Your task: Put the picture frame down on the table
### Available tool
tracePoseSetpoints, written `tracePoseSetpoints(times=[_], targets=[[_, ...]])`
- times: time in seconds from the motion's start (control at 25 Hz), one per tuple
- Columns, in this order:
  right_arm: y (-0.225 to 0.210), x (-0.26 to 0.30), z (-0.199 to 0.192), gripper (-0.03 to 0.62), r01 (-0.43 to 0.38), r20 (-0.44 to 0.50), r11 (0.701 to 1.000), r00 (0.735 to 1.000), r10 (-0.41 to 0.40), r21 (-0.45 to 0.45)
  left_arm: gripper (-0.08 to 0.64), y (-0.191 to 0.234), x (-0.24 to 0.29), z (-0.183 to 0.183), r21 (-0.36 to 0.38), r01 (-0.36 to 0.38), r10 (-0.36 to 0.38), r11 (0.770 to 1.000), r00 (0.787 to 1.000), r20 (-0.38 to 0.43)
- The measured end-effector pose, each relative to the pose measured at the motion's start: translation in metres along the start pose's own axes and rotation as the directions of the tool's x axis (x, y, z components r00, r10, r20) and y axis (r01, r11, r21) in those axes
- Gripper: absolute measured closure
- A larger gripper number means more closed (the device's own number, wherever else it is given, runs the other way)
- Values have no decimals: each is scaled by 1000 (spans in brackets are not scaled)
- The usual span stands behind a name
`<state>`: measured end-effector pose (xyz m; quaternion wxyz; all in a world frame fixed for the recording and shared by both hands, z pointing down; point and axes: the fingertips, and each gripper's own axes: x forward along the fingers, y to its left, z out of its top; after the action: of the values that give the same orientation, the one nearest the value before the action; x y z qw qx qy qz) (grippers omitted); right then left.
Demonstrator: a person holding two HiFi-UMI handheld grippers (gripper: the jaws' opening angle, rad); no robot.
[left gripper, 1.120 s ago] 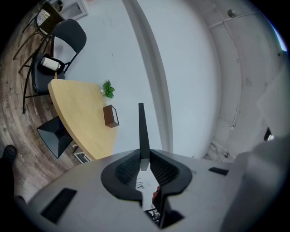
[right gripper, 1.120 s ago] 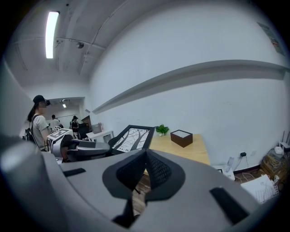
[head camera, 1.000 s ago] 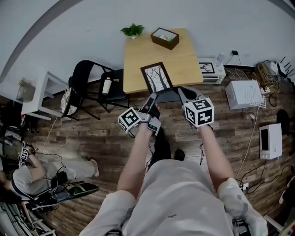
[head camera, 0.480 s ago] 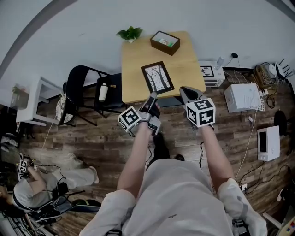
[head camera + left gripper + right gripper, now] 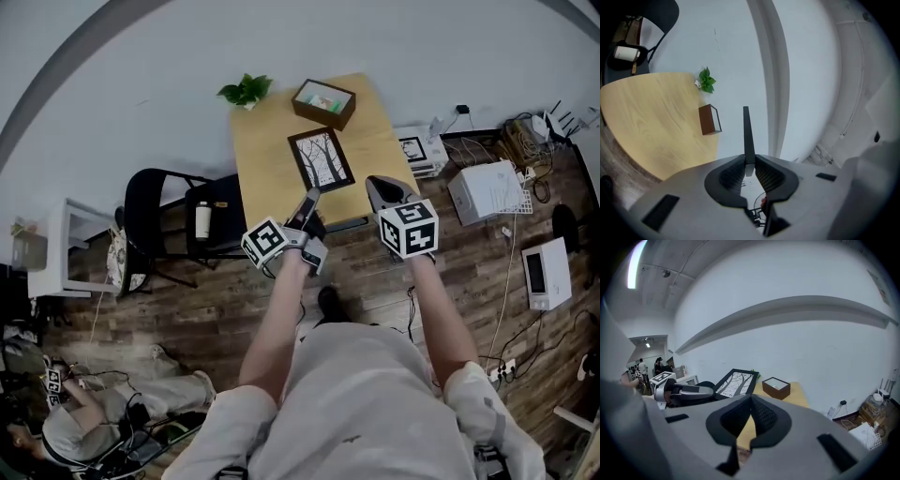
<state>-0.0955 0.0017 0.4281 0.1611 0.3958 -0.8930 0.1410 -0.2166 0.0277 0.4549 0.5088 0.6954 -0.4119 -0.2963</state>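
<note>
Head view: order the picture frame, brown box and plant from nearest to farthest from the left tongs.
1. Picture frame: clamped in the left tongs, over the table.
2. Brown box: table's far edge.
3. Plant: far left corner.

The left gripper (image 5: 307, 208) holds the picture frame (image 5: 321, 159) by its near edge over the table (image 5: 258, 141) (right gripper (image 5: 382, 190) apart).
</note>
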Motion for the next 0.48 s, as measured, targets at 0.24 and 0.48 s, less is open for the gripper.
tracePoseSetpoints(times=[0.24, 0.48], targets=[[-8, 26, 2, 594, 67, -11, 997, 998, -67, 40, 495, 16, 25, 20, -9, 14, -15, 1000, 996, -87], [-21, 36, -9, 594, 120, -42, 990, 992, -118, 70, 495, 36, 39, 22, -37, 7, -12, 999, 990, -141]])
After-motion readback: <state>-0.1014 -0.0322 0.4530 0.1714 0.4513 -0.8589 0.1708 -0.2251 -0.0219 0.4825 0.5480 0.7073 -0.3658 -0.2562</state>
